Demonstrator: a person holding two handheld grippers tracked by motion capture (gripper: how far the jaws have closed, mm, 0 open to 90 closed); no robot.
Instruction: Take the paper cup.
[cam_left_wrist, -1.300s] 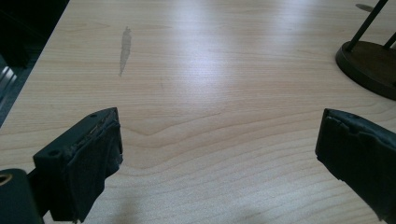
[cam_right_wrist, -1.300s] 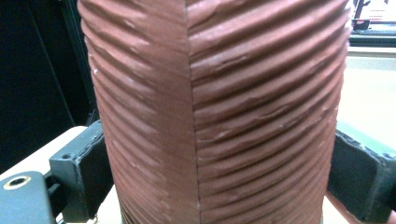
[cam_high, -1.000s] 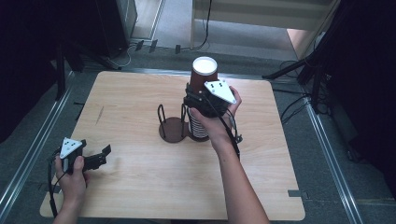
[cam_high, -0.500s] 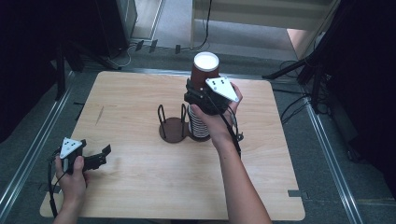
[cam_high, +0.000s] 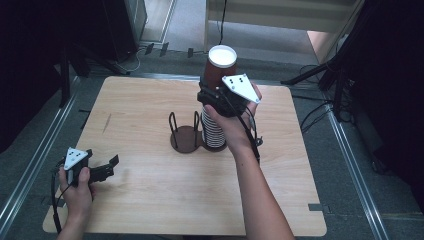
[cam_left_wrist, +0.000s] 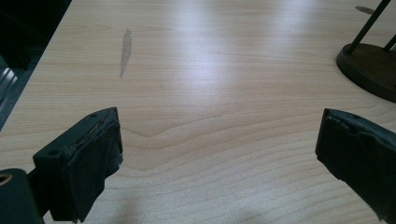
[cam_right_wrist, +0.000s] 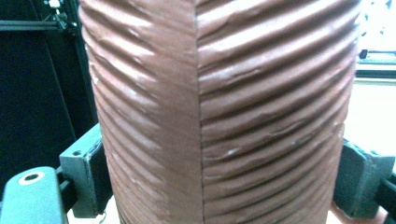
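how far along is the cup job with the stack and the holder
Done: the right gripper is shut on the top brown ribbed cup, held up at the top of the cup stack. In hand: that one cup. Left: setting it down somewhere, perhaps on the free side of the dark wire holder. The left gripper waits open over the table.

A light wooden tabletop (cam_high: 150, 200) with rounded corners stands on a grey floor (cam_high: 360, 190), with metal rails (cam_high: 30, 165) running along the floor on both sides. Dark equipment and black stands (cam_high: 340, 70) fill the shadowy left and right edges, and cables (cam_high: 312, 112) trail across the floor near the right side. Beyond the far edge, a brighter strip of pale floor (cam_high: 175, 20) and a light-coloured piece of furniture (cam_high: 280, 15) catch the light.
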